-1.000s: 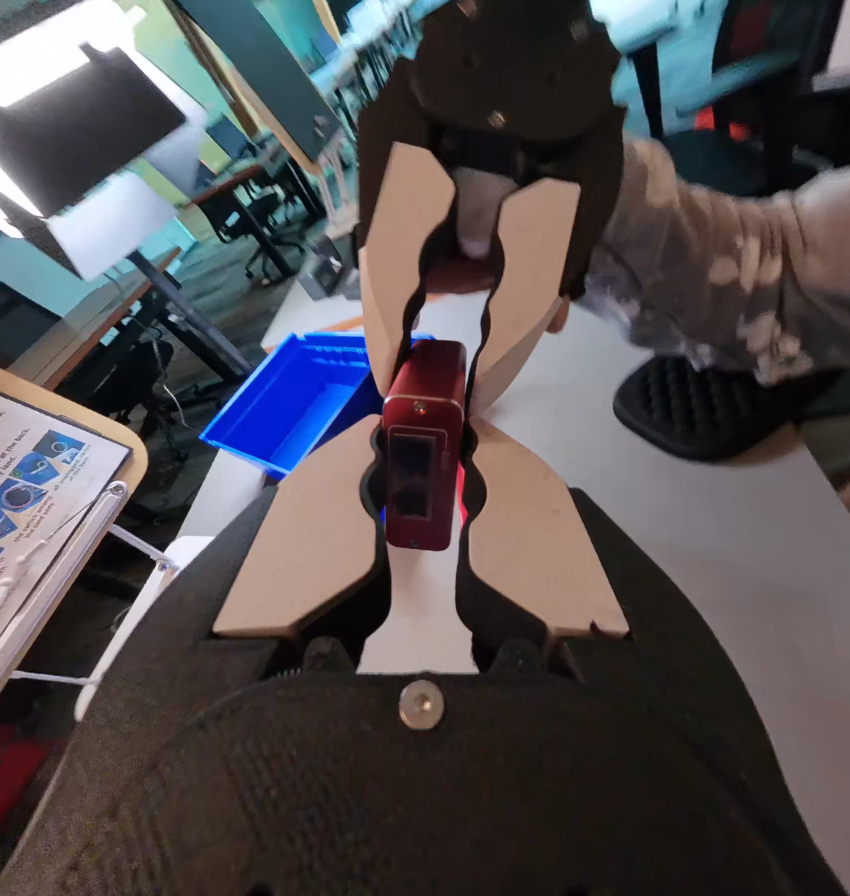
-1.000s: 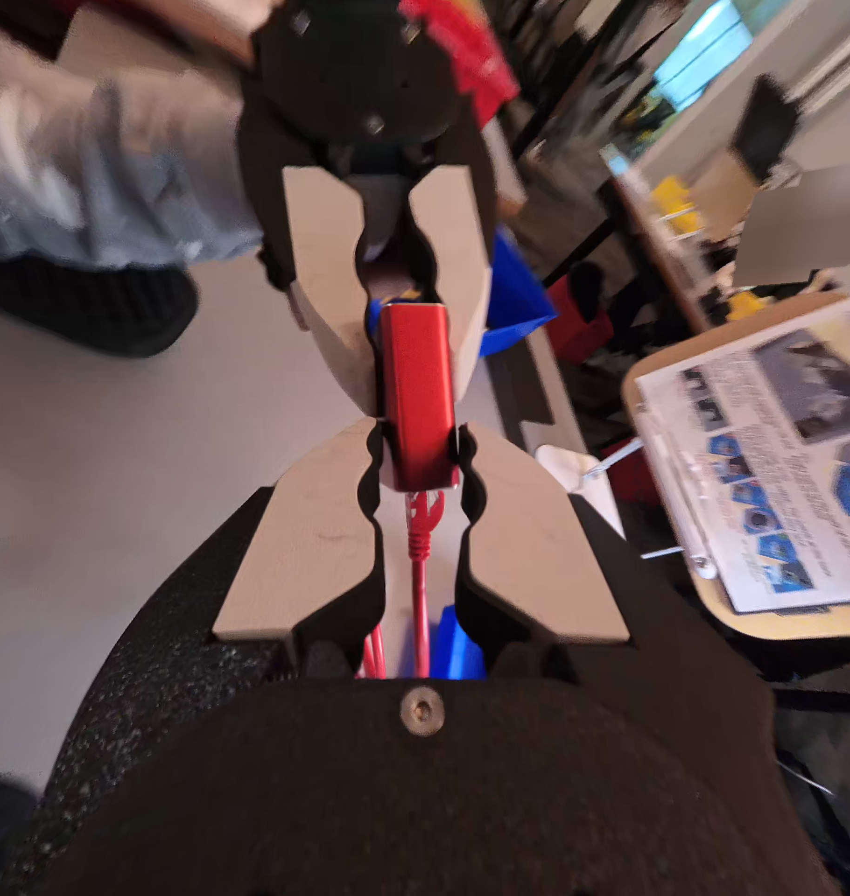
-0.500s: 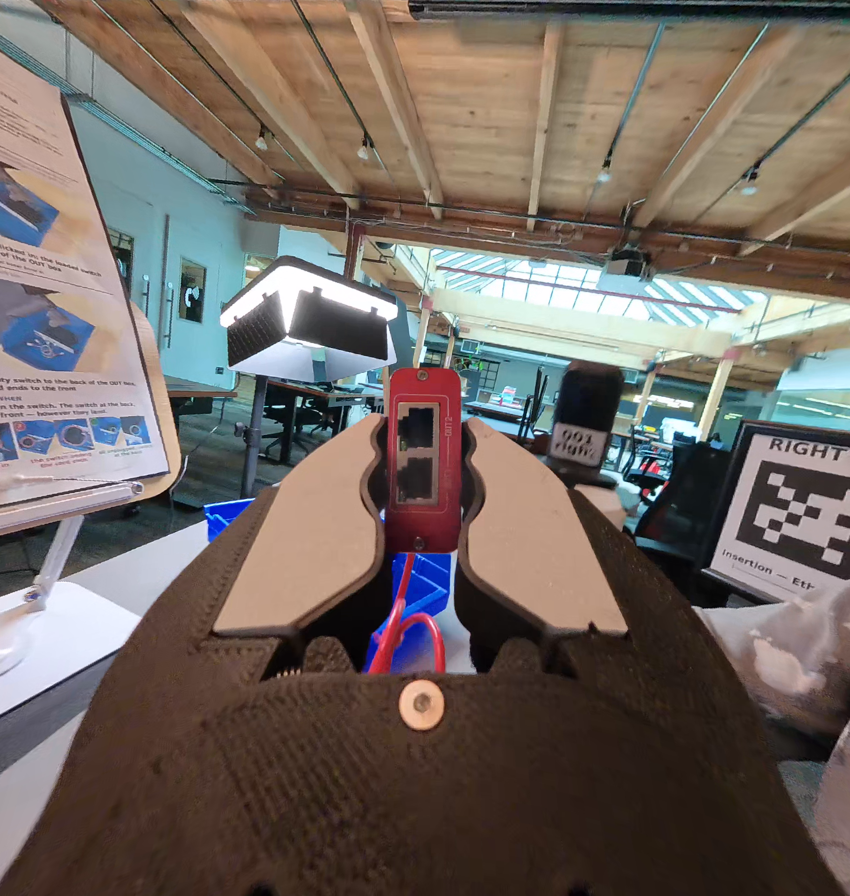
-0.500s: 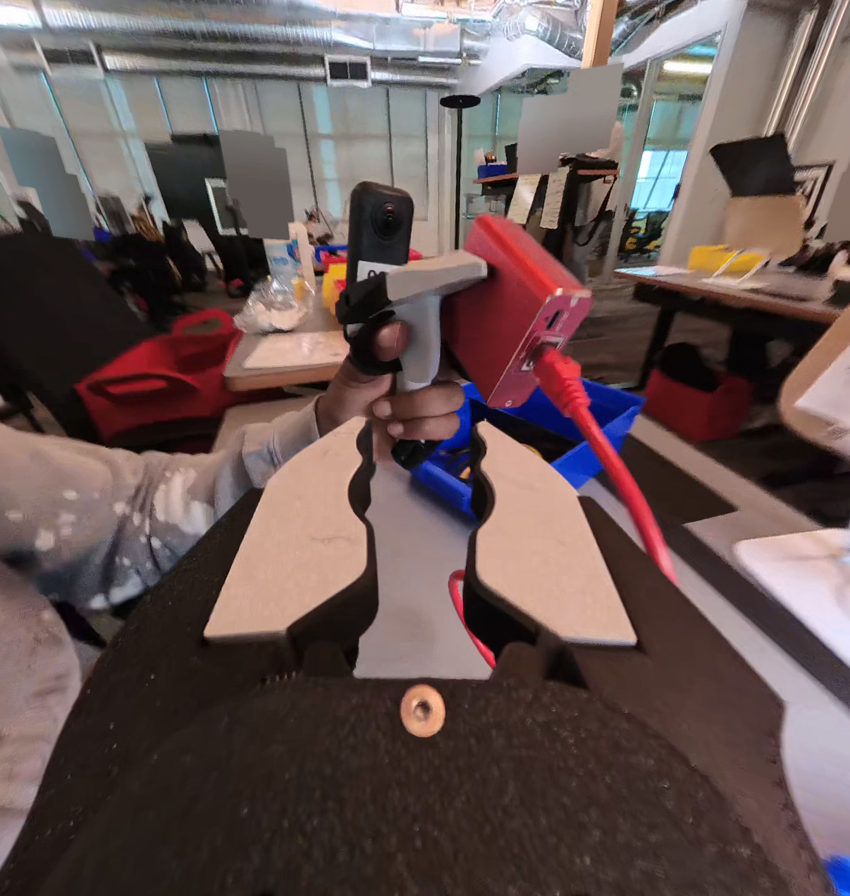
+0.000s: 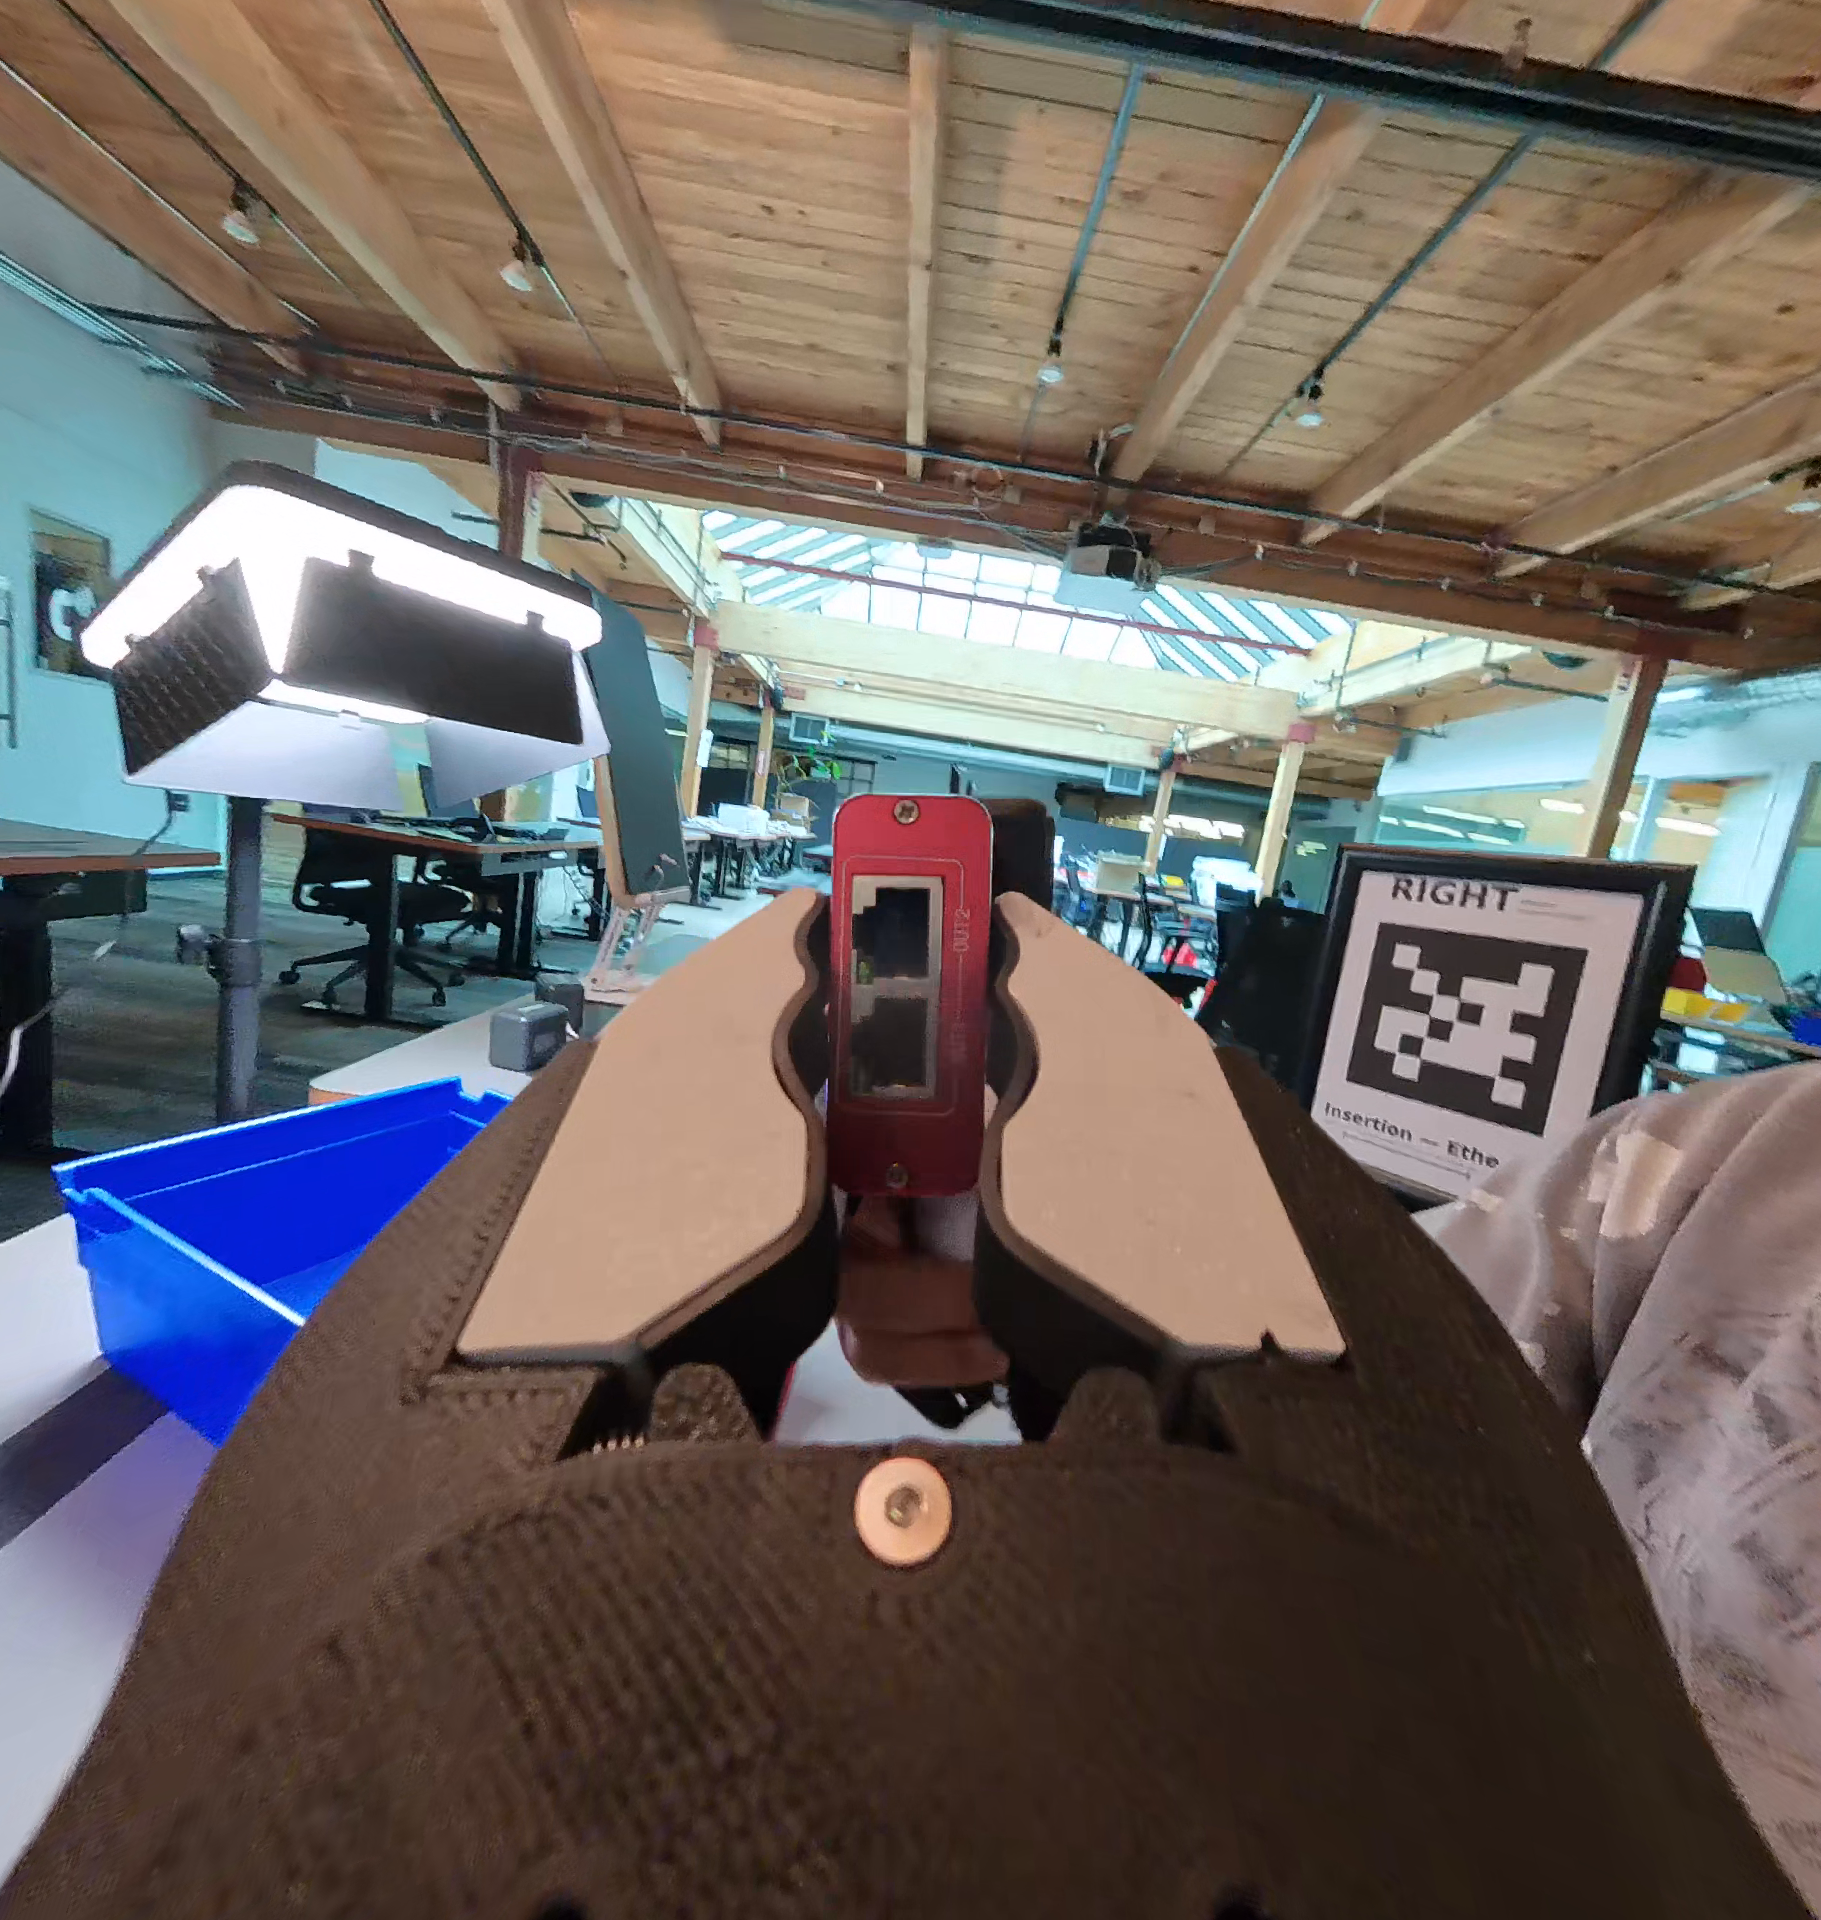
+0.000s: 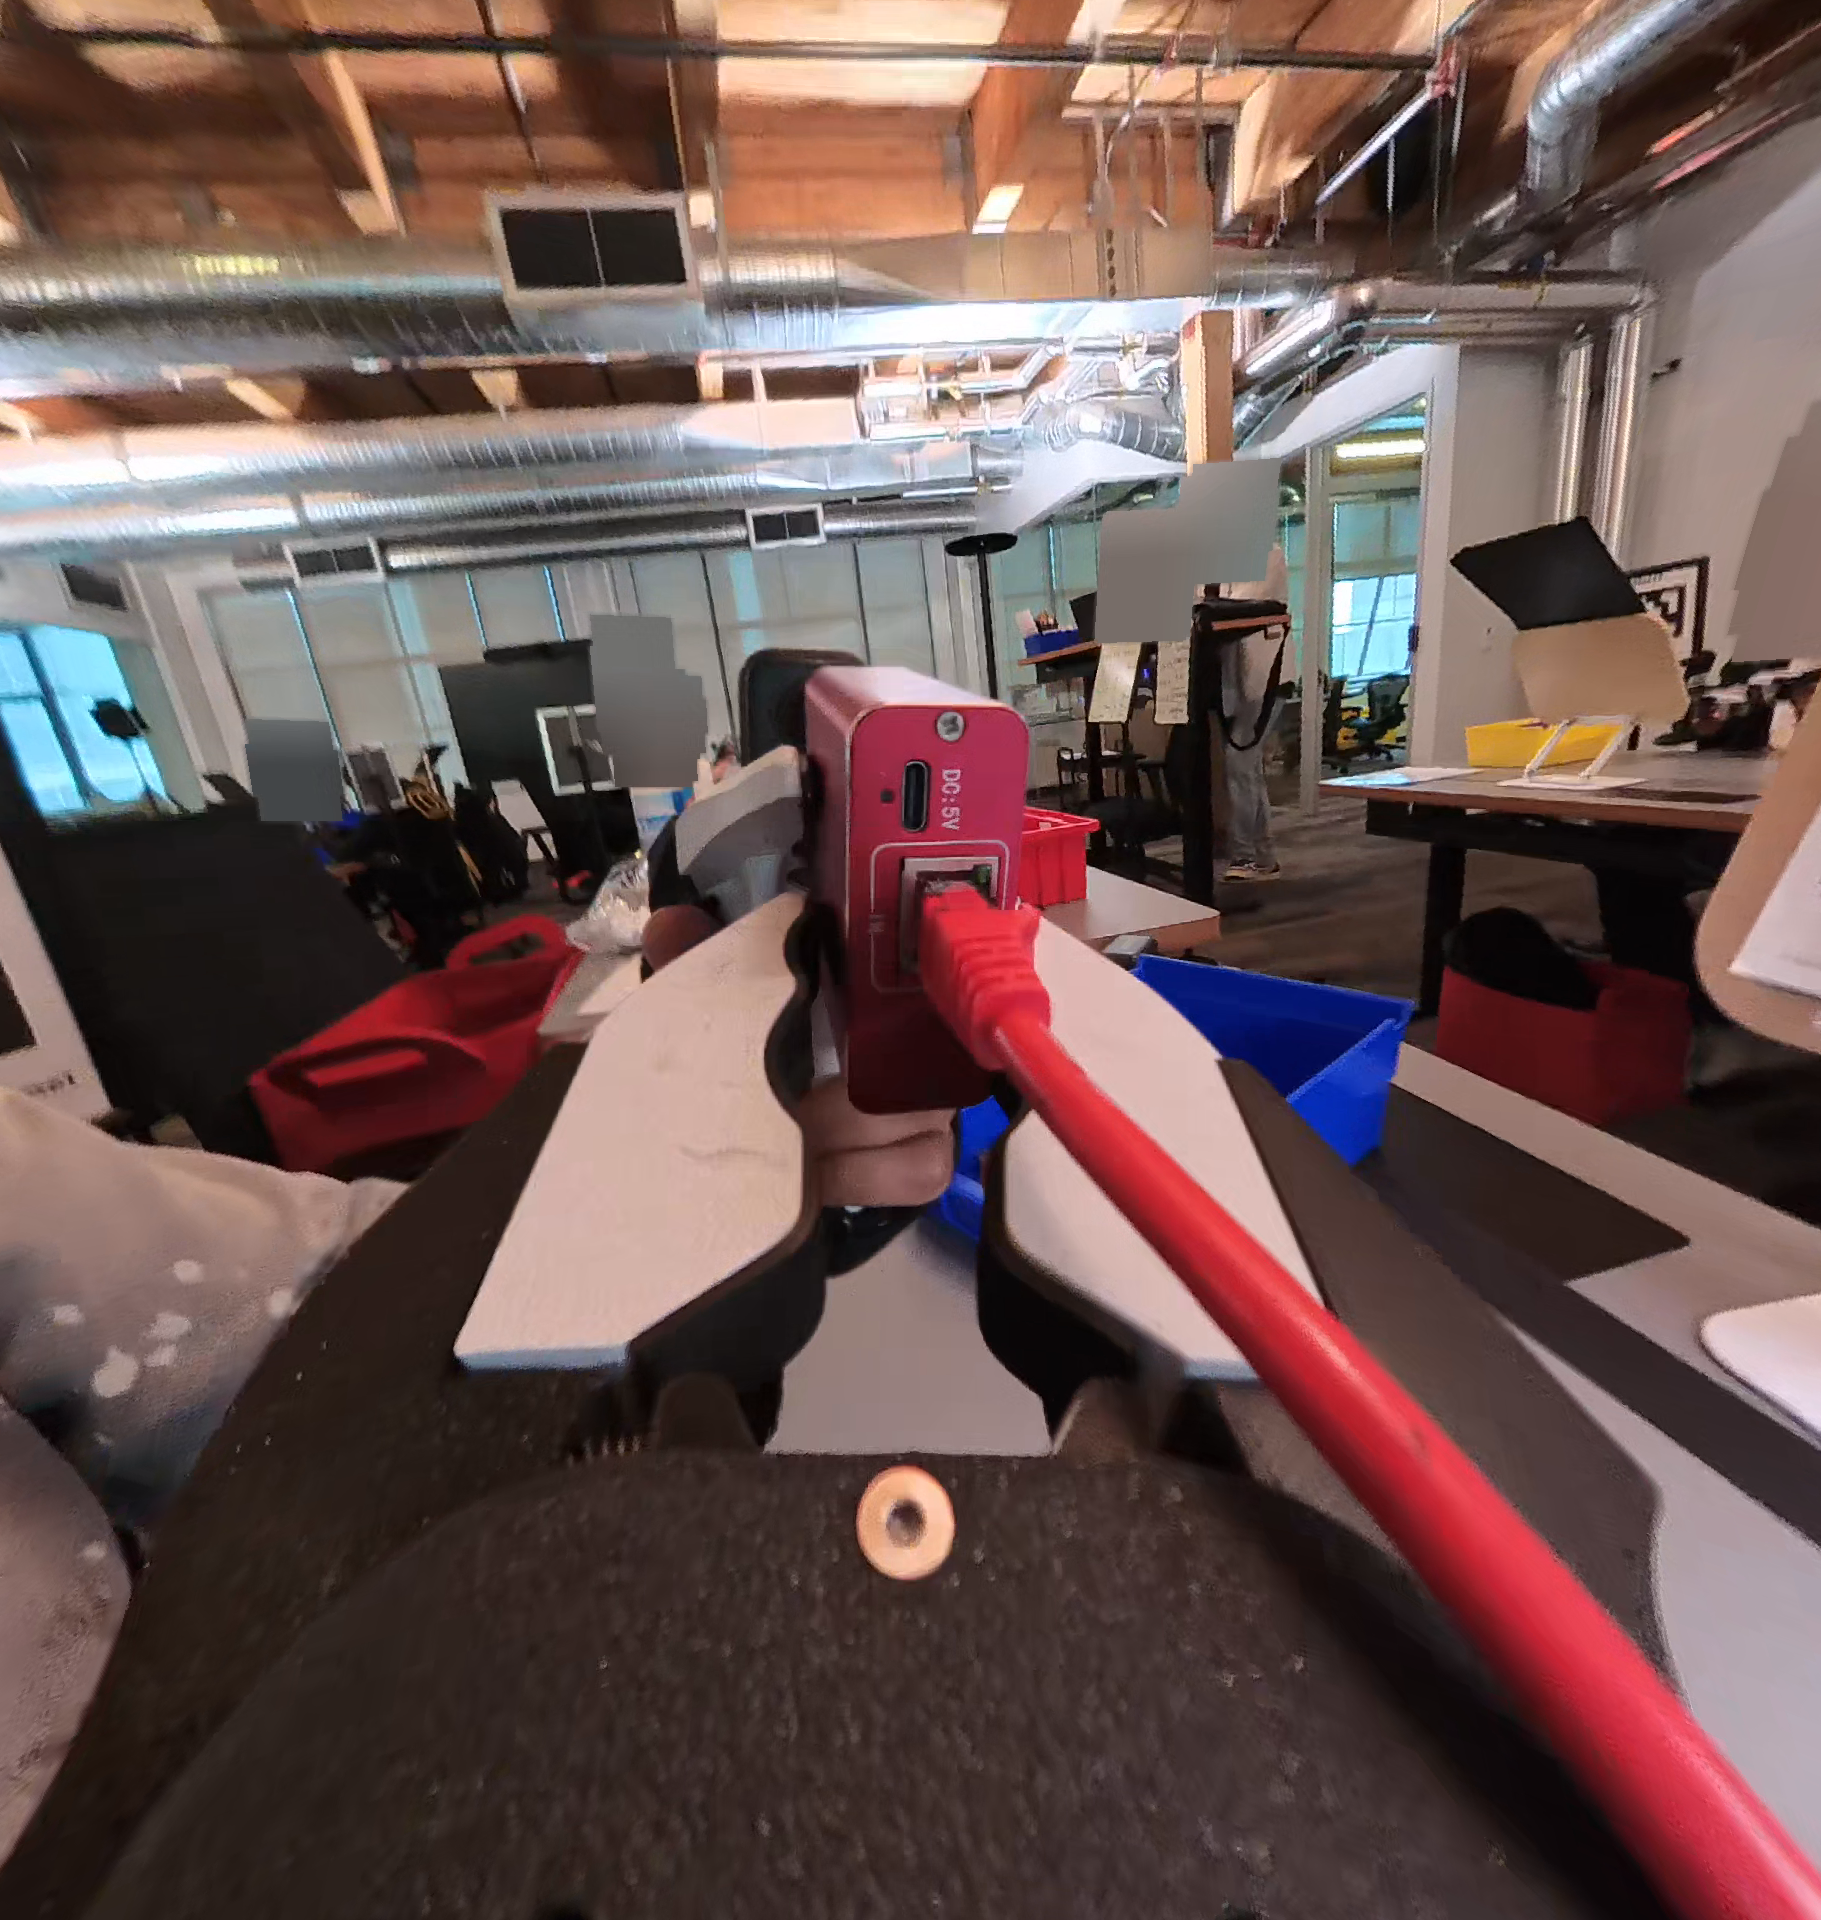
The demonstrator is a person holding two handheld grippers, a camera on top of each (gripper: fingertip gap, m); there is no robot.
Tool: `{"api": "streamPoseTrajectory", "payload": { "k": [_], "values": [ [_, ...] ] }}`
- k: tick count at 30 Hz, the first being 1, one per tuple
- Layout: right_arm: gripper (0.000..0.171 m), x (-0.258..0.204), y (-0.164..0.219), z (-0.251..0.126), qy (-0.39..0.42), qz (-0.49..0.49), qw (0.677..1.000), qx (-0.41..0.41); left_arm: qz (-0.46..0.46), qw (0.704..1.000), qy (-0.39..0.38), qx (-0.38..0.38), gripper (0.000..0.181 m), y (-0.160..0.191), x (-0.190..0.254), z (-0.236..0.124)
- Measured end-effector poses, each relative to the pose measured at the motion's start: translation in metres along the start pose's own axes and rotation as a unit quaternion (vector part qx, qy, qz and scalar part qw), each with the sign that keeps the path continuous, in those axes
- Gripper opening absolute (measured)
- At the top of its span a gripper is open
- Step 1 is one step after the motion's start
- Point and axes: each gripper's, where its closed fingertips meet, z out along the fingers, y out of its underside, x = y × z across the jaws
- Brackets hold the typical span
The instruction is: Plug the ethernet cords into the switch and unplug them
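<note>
My left gripper point(image 5: 911, 914) is shut on the red switch point(image 5: 911, 997) and holds it upright above the table. The switch's end with two empty ports faces the left wrist view. In the right wrist view the switch's point(image 6: 927, 790) other end faces me, with the red ethernet cord point(image 6: 1197, 1268) plugged into its port by its plug point(image 6: 973, 956). My right gripper point(image 6: 921, 914) is shut on this end of the switch, its pads against both sides. One of the left gripper's fingers point(image 6: 740, 821) shows behind the switch.
A blue bin point(image 5: 210, 1205) stands on the white table point(image 5: 12, 1351), also in the right wrist view point(image 6: 1290, 1029). A framed marker sign point(image 5: 1477, 1018) stands at the right, a lamp panel point(image 5: 345, 644) at the left. A red bag point(image 6: 397, 1049) and a document stand point(image 6: 1799, 883) flank the switch.
A second ago both grippers held the switch low over the table. The right gripper then let go and drew back; now its fingers have closed on the switch's corded end again. The left kept its grip and raised it.
</note>
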Motion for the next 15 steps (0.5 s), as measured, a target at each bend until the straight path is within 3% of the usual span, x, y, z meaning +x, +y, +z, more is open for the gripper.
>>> {"api": "streamPoseTrajectory", "payload": {
  "k": [8, 15],
  "values": [
    [0.029, -0.002, 0.002, -0.011, -0.009, -0.073, 0.993, -0.088, 0.065, 0.993, -0.022, -0.098, 0.031, 0.007, 0.005, -0.004],
    [0.029, -0.006, 0.004, -0.01, -0.011, -0.088, 0.992, -0.095, 0.076, 0.988, -0.026, -0.135, 0.028, 0.009, 0.008, -0.009]
  ]
}}
